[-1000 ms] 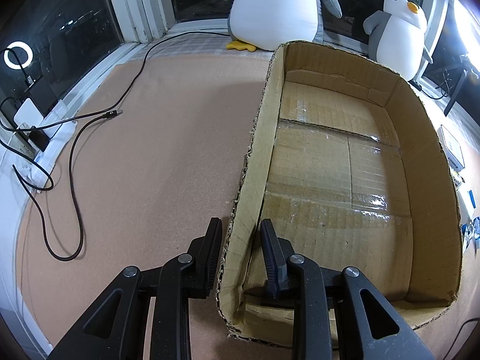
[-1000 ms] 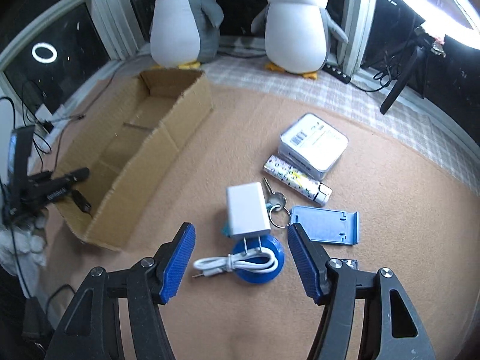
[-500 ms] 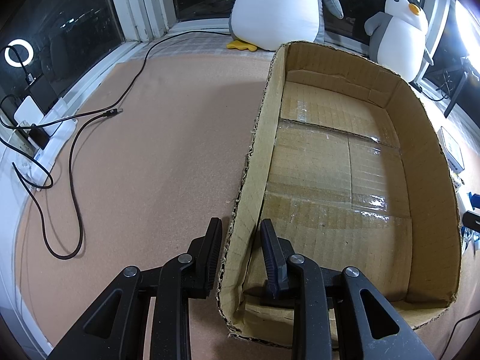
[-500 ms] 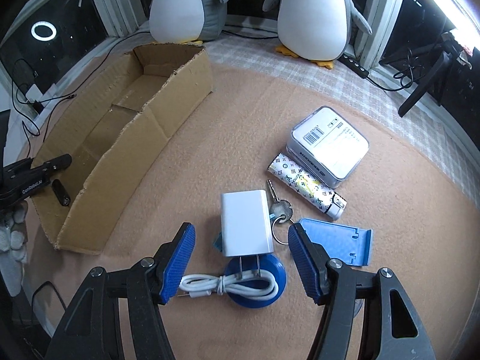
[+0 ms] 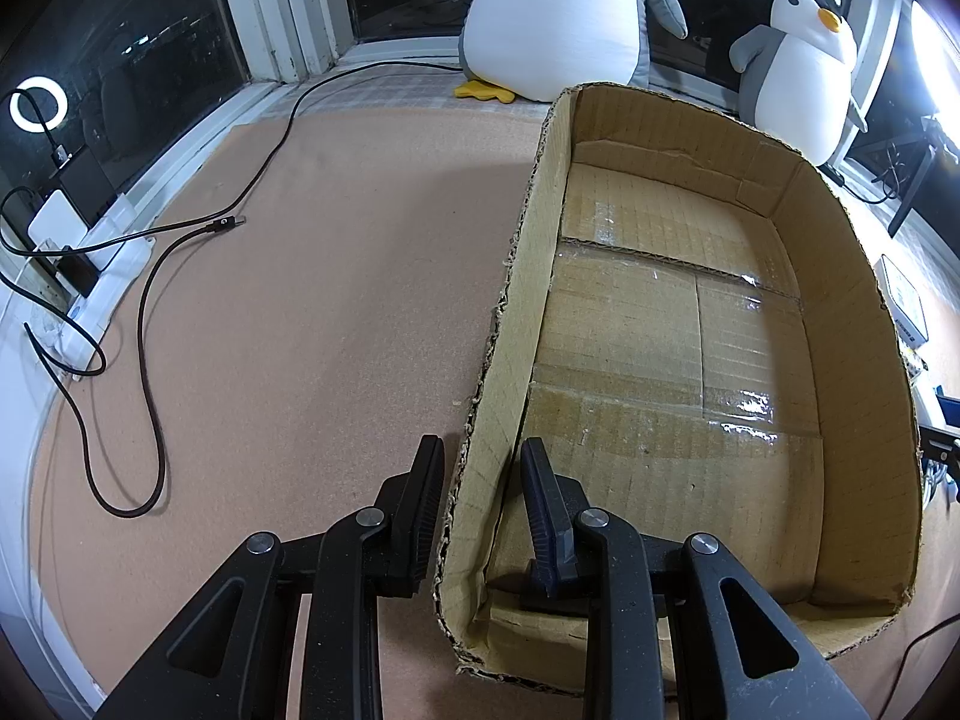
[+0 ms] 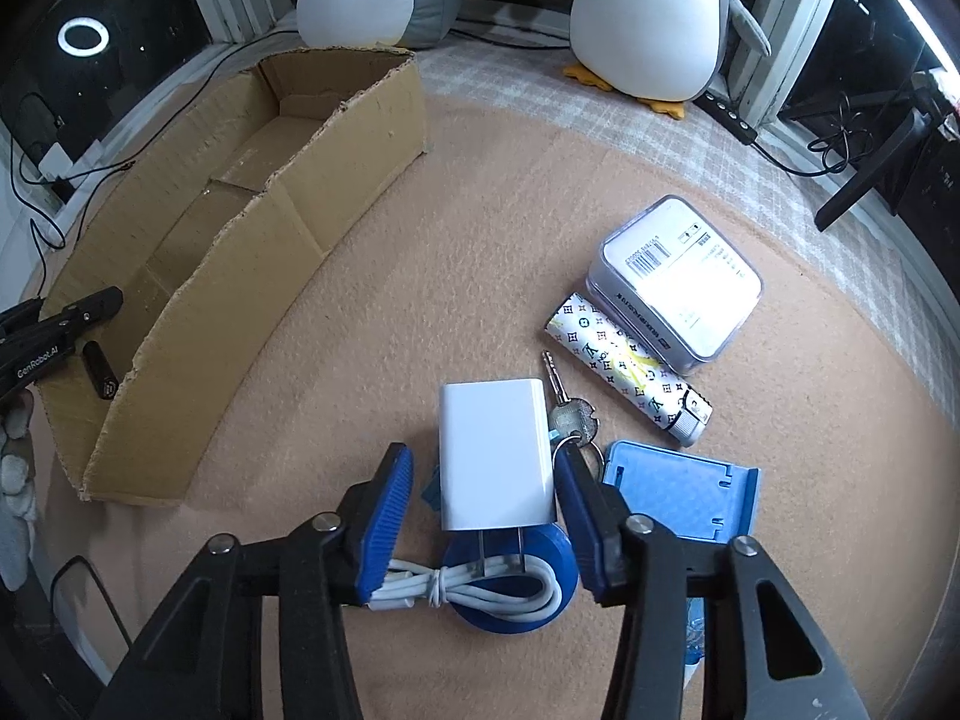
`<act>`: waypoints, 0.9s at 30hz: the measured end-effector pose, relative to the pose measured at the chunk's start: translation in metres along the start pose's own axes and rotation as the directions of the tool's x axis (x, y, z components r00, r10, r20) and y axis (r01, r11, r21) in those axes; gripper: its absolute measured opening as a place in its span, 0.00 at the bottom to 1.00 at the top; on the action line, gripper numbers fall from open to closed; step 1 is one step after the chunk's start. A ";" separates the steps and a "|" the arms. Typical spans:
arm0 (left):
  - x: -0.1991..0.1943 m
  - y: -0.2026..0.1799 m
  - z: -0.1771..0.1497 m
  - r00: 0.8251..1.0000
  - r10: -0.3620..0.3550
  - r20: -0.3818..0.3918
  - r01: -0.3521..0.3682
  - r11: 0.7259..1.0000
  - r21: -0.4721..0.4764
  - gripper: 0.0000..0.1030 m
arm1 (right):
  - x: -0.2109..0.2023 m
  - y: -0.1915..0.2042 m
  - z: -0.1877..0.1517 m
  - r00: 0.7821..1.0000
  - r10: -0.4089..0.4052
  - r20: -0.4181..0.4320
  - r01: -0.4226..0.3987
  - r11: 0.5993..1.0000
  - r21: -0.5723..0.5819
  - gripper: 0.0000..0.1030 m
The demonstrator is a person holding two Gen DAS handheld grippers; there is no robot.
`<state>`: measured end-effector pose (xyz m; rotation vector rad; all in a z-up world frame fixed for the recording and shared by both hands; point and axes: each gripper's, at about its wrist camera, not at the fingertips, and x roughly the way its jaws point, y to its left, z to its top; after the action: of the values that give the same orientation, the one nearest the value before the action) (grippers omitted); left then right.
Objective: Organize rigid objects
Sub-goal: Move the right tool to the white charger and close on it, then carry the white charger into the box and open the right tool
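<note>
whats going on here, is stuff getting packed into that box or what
Looks that way. A person works two handheld grippers. The left gripper straddles the near wall of the cardboard box, one finger inside and one outside, as if steadying it; the jaws are not quite shut on the wall. The right gripper is open around the white charger, not yet gripping. The box is empty; a cable, key, lighter and blue stand lie on the mat.

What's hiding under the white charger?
Under the charger, its prongs and a coiled white cable lie on a blue tape roll. A bit of blue peeks out at its left edge. Whatever else lies beneath is covered.
</note>
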<state>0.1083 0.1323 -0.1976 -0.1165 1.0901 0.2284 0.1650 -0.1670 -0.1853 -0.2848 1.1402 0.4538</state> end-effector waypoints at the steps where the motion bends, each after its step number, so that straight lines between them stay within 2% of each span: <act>1: 0.000 0.000 0.000 1.000 0.000 0.001 0.000 1.000 0.001 0.28 | 0.000 0.000 0.000 1.000 -0.001 -0.001 0.001 1.000 0.001 0.35; 2: 0.000 0.000 0.000 1.000 0.001 0.001 -0.001 1.000 0.001 0.28 | 0.000 -0.001 -0.001 1.000 -0.001 -0.002 0.001 1.000 0.003 0.31; 12: 0.000 0.000 0.000 1.000 0.000 0.001 0.000 1.000 0.000 0.28 | -0.006 -0.008 -0.005 0.999 0.033 0.015 -0.034 0.999 0.042 0.31; 18: 0.000 0.000 0.000 1.000 0.000 0.001 0.000 1.000 -0.001 0.28 | -0.023 -0.013 -0.006 0.997 0.057 0.060 -0.062 0.995 0.079 0.31; 27: 0.000 0.000 0.000 1.000 -0.001 0.001 0.001 1.000 -0.002 0.28 | -0.058 -0.004 0.004 0.986 0.095 0.140 -0.107 0.991 0.076 0.31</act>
<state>0.1079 0.1319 -0.1976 -0.1187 1.0889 0.2290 0.1505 -0.1801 -0.1307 -0.1213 1.0401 0.5064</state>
